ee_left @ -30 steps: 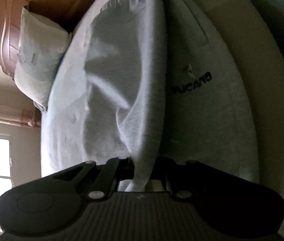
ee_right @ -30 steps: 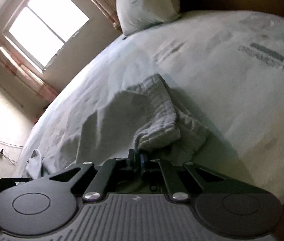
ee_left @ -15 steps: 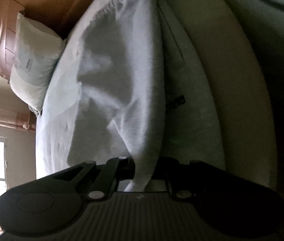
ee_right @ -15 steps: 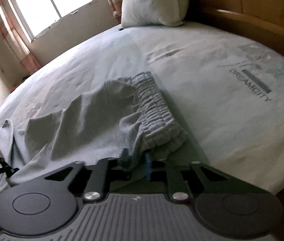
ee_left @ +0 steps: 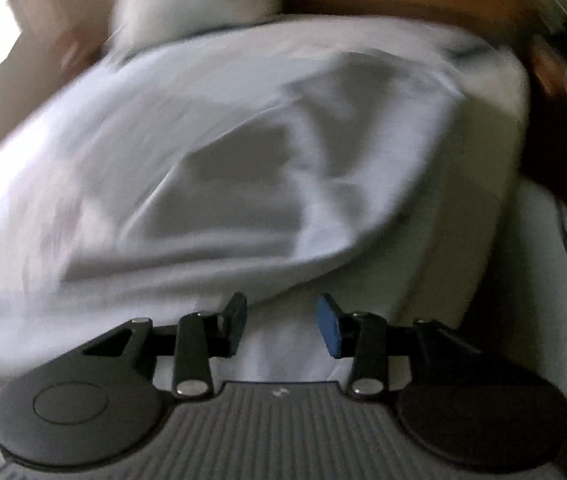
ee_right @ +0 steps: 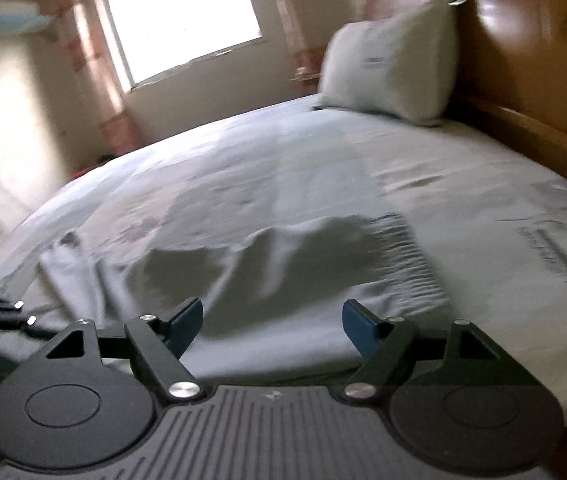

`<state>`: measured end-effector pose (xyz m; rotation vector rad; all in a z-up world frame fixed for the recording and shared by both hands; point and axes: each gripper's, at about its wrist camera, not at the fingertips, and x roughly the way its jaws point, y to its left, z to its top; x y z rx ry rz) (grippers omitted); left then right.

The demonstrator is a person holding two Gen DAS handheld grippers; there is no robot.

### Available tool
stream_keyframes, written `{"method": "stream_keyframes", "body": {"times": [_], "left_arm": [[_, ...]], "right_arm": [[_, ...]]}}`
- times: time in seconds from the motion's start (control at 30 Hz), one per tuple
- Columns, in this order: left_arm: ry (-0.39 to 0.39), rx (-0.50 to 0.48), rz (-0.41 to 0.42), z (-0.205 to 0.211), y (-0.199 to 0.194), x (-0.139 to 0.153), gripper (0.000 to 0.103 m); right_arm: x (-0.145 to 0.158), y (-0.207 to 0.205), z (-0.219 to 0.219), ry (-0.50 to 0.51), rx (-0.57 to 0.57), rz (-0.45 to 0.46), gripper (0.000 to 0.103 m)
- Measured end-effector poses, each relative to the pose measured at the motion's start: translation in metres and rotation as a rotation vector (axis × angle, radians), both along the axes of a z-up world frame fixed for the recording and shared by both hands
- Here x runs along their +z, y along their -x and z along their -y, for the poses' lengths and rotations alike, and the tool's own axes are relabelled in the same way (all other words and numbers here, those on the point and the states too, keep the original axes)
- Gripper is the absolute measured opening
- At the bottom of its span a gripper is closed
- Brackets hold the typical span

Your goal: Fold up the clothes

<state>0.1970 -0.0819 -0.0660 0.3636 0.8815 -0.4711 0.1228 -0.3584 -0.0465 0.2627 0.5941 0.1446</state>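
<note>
We are opening both the left gripper (ee_left: 281, 324) and right gripper (ee_right: 272, 326), nothing pinched, with the grey pants (ee_right: 283, 276) lying crosswise ahead, ribbed waistband (ee_right: 407, 256) rightward

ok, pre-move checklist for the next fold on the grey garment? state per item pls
1. Left gripper free of cloth: ok, jaws opening, nothing pinched between them.
2. Right gripper free of cloth: ok, jaws opening wide, garment lies past the pads.
3. Grey garment down on the bed: ok, it lies on the sheet.
4. Garment flat: not ok, a ridge and wrinkles run across the middle.
5. Ribbed waistband visible for a regrasp: ok, at the garment's right edge in the right wrist view.
6. Edges aligned: cannot tell, both views are motion-blurred.
7. Pillow clear of the work area: ok, up by the headboard.
</note>
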Motion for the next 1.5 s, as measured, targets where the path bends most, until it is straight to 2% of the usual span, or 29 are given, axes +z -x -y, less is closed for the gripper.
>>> {"method": "stream_keyframes", "body": {"times": [0.1, 0.13, 0.3, 0.4, 0.43, 0.5, 0.57, 0.7, 0.83, 0.93, 1.03, 1.2, 1.4, 1.5], "left_arm": [[0.156, 0.186, -0.085, -0.038, -0.019, -0.006, 0.041], [0.193, 0.214, -0.103, -0.047, -0.023, -0.008, 0.041], [0.259, 0.370, -0.145, -0.072, -0.045, -0.019, 0.042], [0.324, 0.423, -0.175, -0.088, -0.051, -0.022, 0.043], [0.348, 0.441, -0.185, -0.095, -0.052, -0.023, 0.045], [0.391, 0.479, -0.200, -0.106, -0.056, -0.026, 0.060], [0.439, 0.515, -0.218, -0.118, -0.061, -0.030, 0.061], [0.507, 0.528, -0.246, -0.136, -0.067, -0.033, 0.061], [0.536, 0.536, -0.267, -0.148, -0.073, -0.036, 0.063], [0.599, 0.533, -0.297, -0.156, -0.079, -0.039, 0.063], [0.629, 0.534, -0.300, -0.160, -0.083, -0.038, 0.064], [0.668, 0.532, -0.306, -0.162, -0.081, -0.037, 0.065], [0.701, 0.549, -0.324, -0.165, -0.072, -0.045, 0.068], [0.668, 0.579, -0.328, -0.164, -0.070, -0.049, 0.068]], "right_arm": [[-0.003, -0.010, -0.025, -0.005, 0.114, -0.008, 0.081], [-0.002, -0.013, -0.034, -0.011, 0.156, -0.008, 0.080], [-0.001, -0.040, -0.086, -0.037, 0.368, -0.025, 0.080], [-0.007, -0.064, -0.117, -0.055, 0.463, -0.051, 0.080], [-0.010, -0.073, -0.127, -0.061, 0.493, -0.066, 0.080], [-0.018, -0.093, -0.150, -0.068, 0.556, -0.104, 0.080], [-0.026, -0.110, -0.169, -0.064, 0.595, -0.123, 0.080], [-0.042, -0.141, -0.206, -0.020, 0.649, -0.163, 0.080], [-0.055, -0.165, -0.230, -0.052, 0.699, -0.233, 0.080], [-0.057, -0.170, -0.241, -0.068, 0.735, -0.238, 0.080], [-0.050, -0.161, -0.248, -0.105, 0.806, -0.228, 0.080], [-0.039, -0.127, -0.272, -0.098, 0.918, -0.194, 0.080], [-0.041, -0.091, -0.297, 0.022, 0.961, -0.168, 0.081], [-0.044, -0.076, -0.302, 0.095, 0.960, -0.162, 0.082]]}}
